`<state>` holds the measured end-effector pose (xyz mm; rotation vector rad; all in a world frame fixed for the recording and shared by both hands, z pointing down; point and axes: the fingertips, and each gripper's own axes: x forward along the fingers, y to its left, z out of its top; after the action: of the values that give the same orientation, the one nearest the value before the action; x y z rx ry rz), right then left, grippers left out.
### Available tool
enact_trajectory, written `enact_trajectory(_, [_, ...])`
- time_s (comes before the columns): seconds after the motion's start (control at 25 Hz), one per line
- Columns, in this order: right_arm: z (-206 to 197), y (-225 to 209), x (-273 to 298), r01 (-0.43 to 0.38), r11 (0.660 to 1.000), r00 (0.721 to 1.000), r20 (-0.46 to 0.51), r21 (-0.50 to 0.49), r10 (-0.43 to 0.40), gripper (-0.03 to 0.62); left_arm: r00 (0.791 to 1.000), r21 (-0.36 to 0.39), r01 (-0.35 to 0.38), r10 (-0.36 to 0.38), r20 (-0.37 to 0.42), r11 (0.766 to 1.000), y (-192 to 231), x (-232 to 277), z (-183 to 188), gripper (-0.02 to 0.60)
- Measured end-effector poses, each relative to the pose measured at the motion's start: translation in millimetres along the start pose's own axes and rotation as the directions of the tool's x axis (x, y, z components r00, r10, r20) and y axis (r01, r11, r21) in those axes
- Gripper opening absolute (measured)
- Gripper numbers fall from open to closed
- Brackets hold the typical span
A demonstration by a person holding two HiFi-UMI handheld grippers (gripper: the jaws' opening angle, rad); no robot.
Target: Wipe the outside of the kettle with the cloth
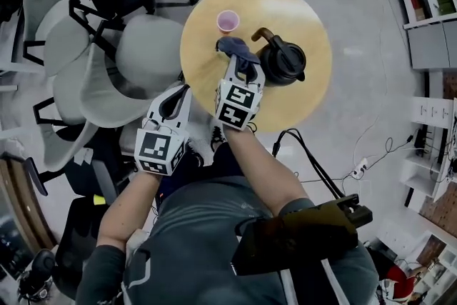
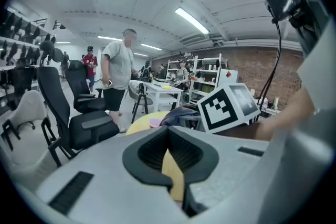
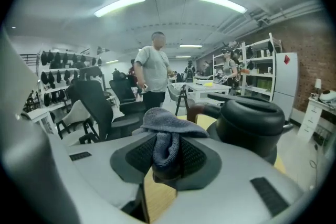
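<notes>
Head view: the black kettle stands upright on the round wooden worktop, with its curved brown handle on its far-left side. The right gripper is just left of the kettle. Its fingers are clamped on a grey-blue cloth that bunches over their tips, close to the kettle's flank, though I cannot tell whether it touches. A pink cup stands beyond and left of the kettle. The left gripper is well left of the kettle and nearer the person, off the worktop's edge and beside some office chairs.

Left gripper view: the left gripper's fingers are closed together with nothing between them. Ahead, the right gripper's marker cube hides the kettle, and only the cloth and cup show beside it. A standing person is far behind.

Right gripper view: the cloth is pinched between the fingers and drapes over them. The kettle fills the space to their right and a little ahead, with its handle reaching back toward the cloth.

The next move likely turns on that sideways offset — the kettle's wall lies to the right of the cloth, so a short sweep that way should bring cloth to metal. The right hand is much the nearer. The left is free to steady the kettle but would first have to cross over to it.
</notes>
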<state>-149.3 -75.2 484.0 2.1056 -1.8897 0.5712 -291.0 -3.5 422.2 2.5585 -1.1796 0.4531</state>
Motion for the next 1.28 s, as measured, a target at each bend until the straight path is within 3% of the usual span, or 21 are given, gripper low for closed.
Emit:
enact_trajectory(0.12, [13,-11,0,0.062,0.988,0.996,0.055,0.144,-0.071,0.115,0.999,0.021,0.042,-0.042,-0.004,0.999,7,1,7,0.009])
enact_trajectory(0.28, [26,-25,3,0.176,0.944,0.966,0.136,0.28,-0.22,0.115,0.994,0.039,0.105,-0.103,-0.041,0.994,29,5,-1,0.009])
enact_trajectory(0.48, [9,-44,2,0.373,0.838,0.902,0.057,0.399,-0.429,0.115,0.973,0.085,0.216,-0.208,-0.098,0.973,53,8,-9,0.009])
enact_trajectory(0.64, [-2,-52,4,0.466,0.737,0.837,0.027,0.491,-0.547,0.115,0.954,0.096,0.288,-0.277,-0.116,0.953,66,14,-16,0.009])
enact_trajectory(0.76, [-4,-53,6,0.514,0.683,0.791,0.02,0.519,-0.611,0.114,0.94,0.099,0.331,-0.319,-0.121,0.938,71,15,-22,0.008])
enact_trajectory(0.96, [-9,-56,12,0.577,0.631,0.732,0.013,0.518,-0.681,0.112,0.926,0.076,0.369,-0.359,-0.114,0.926,83,17,-29,0.009])
enact_trajectory(1.28, [-36,-55,39,0.63,0.566,0.685,-0.036,0.532,-0.728,0.11,0.918,0.044,0.395,-0.392,-0.061,0.918,102,26,-30,0.009])
